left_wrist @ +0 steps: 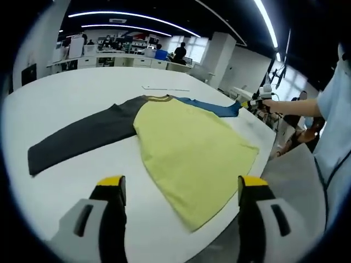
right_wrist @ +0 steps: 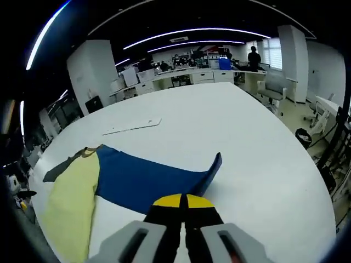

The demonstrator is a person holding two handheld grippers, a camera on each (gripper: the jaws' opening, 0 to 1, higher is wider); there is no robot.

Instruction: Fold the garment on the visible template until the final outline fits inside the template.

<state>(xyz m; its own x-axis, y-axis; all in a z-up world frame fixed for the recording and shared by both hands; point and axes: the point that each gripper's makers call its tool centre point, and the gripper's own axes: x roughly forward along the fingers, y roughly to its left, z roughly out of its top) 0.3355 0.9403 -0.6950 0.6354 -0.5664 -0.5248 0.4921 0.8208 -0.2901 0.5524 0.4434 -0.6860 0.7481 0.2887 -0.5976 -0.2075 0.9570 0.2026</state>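
While the right gripper (right_wrist: 184, 201) had its yellow-tipped jaws clenched together, I judged from the right gripper view that they were pinching the end of the blue sleeve (right_wrist: 148, 183), whose cuff stood lifted off the table (right_wrist: 263, 148) just ahead of the tips. In the left gripper view I could see that same gripper far off (left_wrist: 253, 102), held by an outstretched arm at the end of the blue sleeve (left_wrist: 211, 107), which fits a grip taken there so the sleeve could be carried across the body. My left gripper (left_wrist: 180, 189) hung released, its jaws spread wide and apart from the cloth, hovering above the near hem, probably kept back so it would not disturb the lay. The shirt (left_wrist: 186, 148) lay flat on the white table, its yellow body in the middle, the dark grey sleeve (left_wrist: 82, 137) stretched out to one side and the blue one to the other. I could not make out a template outline under it. A thin white strip (right_wrist: 134, 126) lay on the table beyond the collar, well apart from the shirt. By my reading, the folding had barely begun.
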